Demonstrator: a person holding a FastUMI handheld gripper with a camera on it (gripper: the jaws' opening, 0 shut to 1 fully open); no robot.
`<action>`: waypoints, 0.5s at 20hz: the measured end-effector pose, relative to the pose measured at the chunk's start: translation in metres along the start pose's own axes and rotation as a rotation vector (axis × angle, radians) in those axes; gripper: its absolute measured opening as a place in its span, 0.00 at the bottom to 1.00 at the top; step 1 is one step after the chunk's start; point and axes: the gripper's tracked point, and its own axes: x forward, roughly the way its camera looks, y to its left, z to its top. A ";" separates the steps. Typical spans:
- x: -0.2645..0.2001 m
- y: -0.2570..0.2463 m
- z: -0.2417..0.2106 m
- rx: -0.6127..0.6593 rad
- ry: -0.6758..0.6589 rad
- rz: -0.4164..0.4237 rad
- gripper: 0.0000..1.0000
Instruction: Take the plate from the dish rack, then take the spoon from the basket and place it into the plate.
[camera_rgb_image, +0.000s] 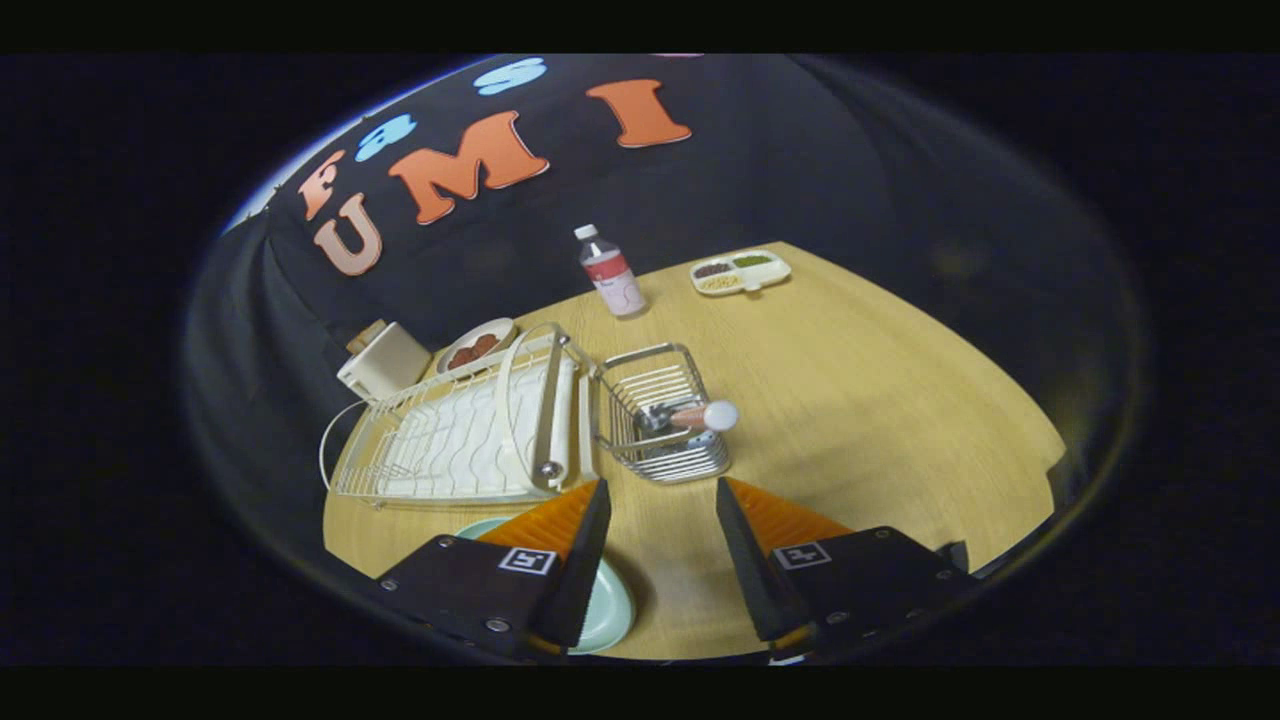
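My gripper is open, its fingers spread wide above the wooden table, with bare tabletop between them. A pale green plate lies flat on the table under the left finger, mostly hidden by it. Just ahead of the fingers stands a wire basket holding the spoon, whose white bowl end pokes out over the basket's right rim. To the left of the basket sits the white wire dish rack with no plate in it.
Beyond the basket stands a clear bottle with a red label, and a divided white tray of food lies further back. A small dish and a white box-like object sit behind the rack.
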 end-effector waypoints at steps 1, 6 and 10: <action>0.002 -0.004 0.009 -0.015 -0.033 -0.017 0.64; 0.009 -0.009 0.025 -0.074 -0.083 -0.043 0.56; 0.003 0.003 0.025 -0.198 -0.105 -0.044 0.45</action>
